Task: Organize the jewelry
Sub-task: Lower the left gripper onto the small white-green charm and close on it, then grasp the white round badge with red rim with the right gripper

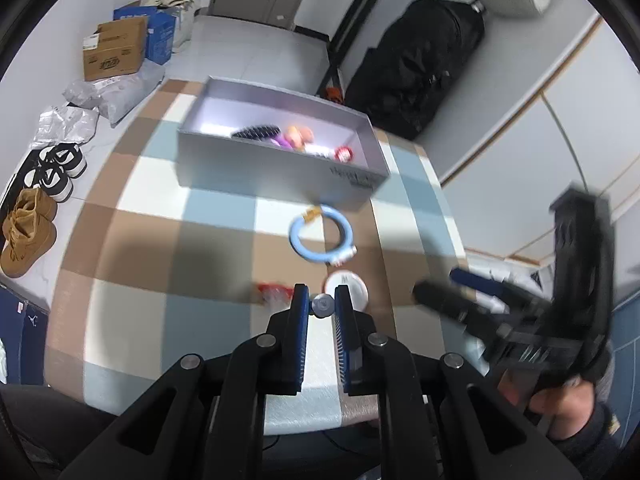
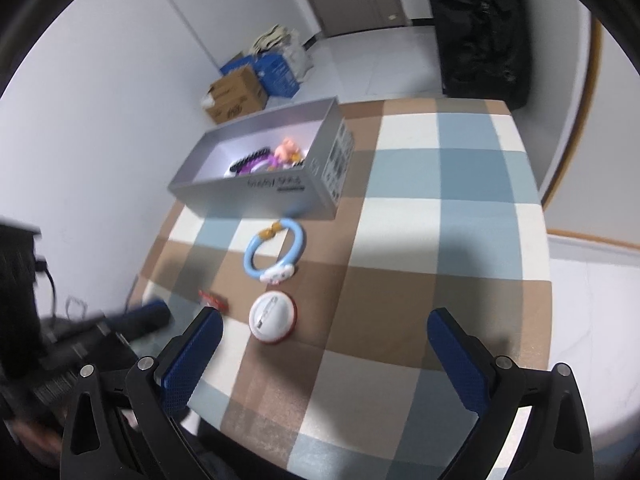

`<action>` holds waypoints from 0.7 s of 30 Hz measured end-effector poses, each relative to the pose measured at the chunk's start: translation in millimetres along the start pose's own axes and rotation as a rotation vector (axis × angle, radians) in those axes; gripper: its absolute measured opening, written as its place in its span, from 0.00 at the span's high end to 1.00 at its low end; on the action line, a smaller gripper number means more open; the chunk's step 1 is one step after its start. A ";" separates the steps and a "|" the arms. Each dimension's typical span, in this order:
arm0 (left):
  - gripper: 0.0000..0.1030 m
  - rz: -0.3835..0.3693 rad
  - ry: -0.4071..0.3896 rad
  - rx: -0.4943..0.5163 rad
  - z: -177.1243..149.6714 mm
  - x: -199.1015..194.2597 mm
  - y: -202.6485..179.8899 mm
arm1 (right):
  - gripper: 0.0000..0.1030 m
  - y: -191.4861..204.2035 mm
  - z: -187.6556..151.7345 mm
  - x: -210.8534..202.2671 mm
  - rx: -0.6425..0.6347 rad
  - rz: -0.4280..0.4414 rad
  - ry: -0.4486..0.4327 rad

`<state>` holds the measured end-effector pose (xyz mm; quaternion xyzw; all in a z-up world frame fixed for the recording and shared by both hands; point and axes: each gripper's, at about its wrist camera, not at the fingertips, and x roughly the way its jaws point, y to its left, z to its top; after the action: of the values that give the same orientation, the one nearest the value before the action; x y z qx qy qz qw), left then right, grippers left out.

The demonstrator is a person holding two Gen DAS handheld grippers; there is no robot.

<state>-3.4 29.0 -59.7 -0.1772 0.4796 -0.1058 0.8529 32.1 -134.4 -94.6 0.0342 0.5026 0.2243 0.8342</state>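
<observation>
White walls and pale tiled floor (image 1: 248,36); cardboard boxes (image 1: 114,48), shoes (image 1: 56,168), black bag (image 1: 416,68) beside checked table (image 2: 440,208).

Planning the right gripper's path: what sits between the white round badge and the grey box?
Only the blue ring lies between the white round badge and the grey box, on the checked tablecloth; clearest in the right wrist view.

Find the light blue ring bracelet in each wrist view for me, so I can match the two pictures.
Left wrist view: the light blue ring bracelet lies right of centre on the checked cloth, just below the grey box.
Right wrist view: the same bracelet lies left of centre, again just below the grey box.
Shared landmark: the round white badge, next below the bracelet in both.
</observation>
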 end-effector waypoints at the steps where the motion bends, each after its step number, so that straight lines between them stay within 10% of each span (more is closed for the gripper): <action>1: 0.92 -0.006 -0.009 -0.014 3.1 -2.0 2.8 | 0.02 2.6 -1.2 2.8 -0.015 0.001 0.012; 21: 0.92 -0.090 -0.034 -0.137 18.5 -14.2 39.2 | 0.49 63.7 -10.3 48.0 -0.310 -0.063 0.082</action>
<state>5.5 73.5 -55.6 -0.2583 0.4629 -0.1082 0.8410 20.5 -59.3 -121.2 -0.1199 0.4962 0.2743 0.8149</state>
